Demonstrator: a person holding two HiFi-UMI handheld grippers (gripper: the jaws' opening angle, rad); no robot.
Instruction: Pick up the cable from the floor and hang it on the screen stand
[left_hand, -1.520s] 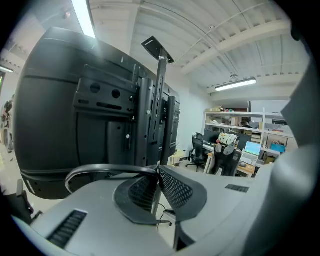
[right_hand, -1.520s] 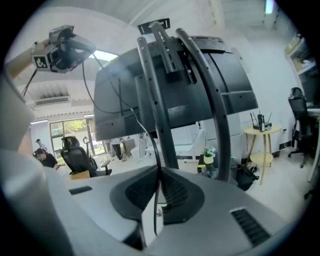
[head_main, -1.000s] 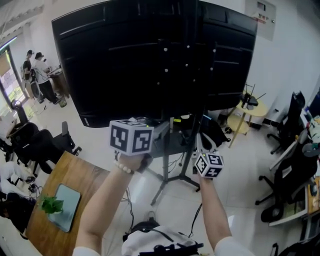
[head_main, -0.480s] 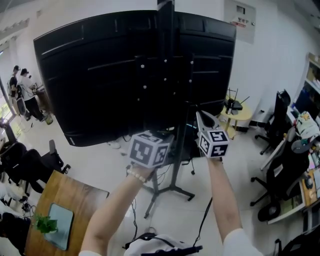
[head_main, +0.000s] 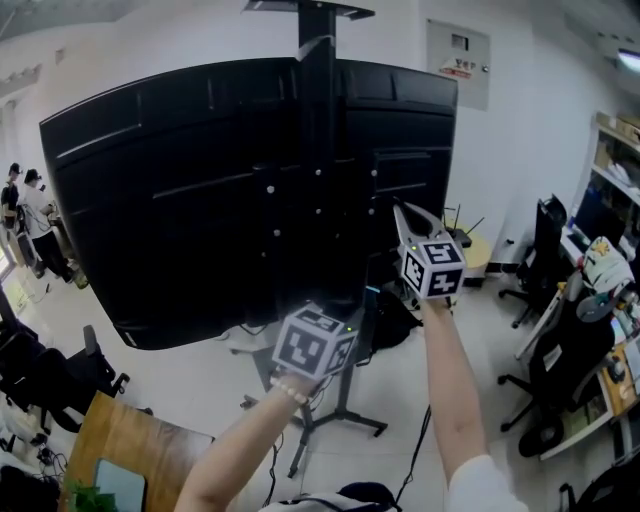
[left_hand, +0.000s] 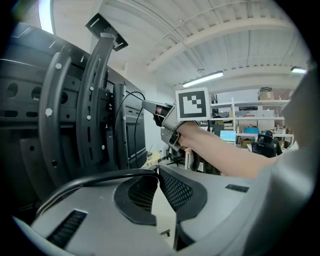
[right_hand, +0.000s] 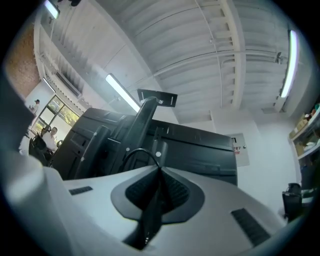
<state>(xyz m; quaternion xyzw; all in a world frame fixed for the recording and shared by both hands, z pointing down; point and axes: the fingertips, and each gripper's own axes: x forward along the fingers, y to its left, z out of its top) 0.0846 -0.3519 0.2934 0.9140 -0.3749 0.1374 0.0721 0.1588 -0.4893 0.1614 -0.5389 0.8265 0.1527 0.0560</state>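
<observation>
The black cable is pinched in both grippers. My left gripper (left_hand: 157, 171) is shut on the cable (left_hand: 95, 178), which leaves its jaws to the left. My right gripper (right_hand: 160, 168) is shut on the cable (right_hand: 152, 205) too, and a small loop (right_hand: 140, 151) arcs just past its tips. In the head view the right gripper (head_main: 404, 213) points up against the back of the big black screen (head_main: 180, 200), right of the stand's column (head_main: 320, 70). The left gripper's marker cube (head_main: 313, 346) is lower, under the screen's bottom edge. The stand's curved bracket (left_hand: 97, 85) is close on the left.
The stand's legs (head_main: 345, 420) spread on the white floor below my arms. Office chairs (head_main: 545, 235) and desks line the right side, with a small yellow table (head_main: 470, 248) behind. A wooden table (head_main: 120, 455) is at lower left. People (head_main: 25, 205) stand far left.
Both grippers have risen with the cable. The right one went from below the screen's edge up onto its back. The left one stayed below it.
</observation>
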